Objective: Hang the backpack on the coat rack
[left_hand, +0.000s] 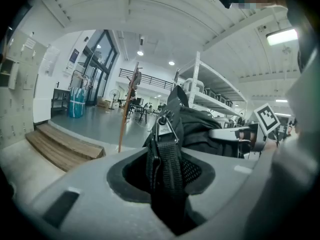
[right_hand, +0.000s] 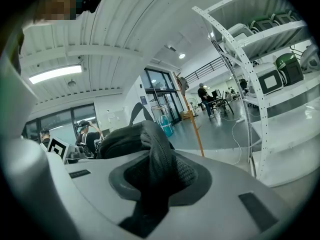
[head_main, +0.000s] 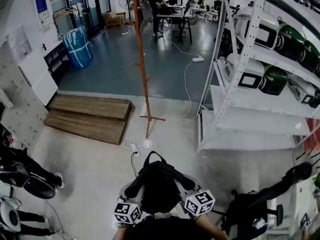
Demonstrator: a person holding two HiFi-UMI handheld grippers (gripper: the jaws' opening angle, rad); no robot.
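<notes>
A black backpack (head_main: 159, 184) hangs low in front of me between my two grippers. My left gripper (head_main: 129, 204) is shut on a webbing shoulder strap with a metal buckle (left_hand: 167, 154). On the other side, my right gripper (head_main: 198, 199) is shut on a padded mesh strap (right_hand: 160, 166). The bag's carry loop (head_main: 154, 157) sticks up on its far side. The coat rack (head_main: 142, 69), a tall orange-brown pole with short pegs and a cross foot, stands on the floor straight ahead, well beyond the bag. It also shows as the coat rack (left_hand: 127, 109) and the coat rack (right_hand: 193, 126) in the gripper views.
White metal shelving (head_main: 235, 79) with helmets and boxes fills the right side. Wooden steps (head_main: 90, 115) lie left of the rack's foot. A power strip and cable (head_main: 135, 148) lie on the floor. A black chair (head_main: 262, 206) is at lower right, dark gear (head_main: 22, 174) at lower left.
</notes>
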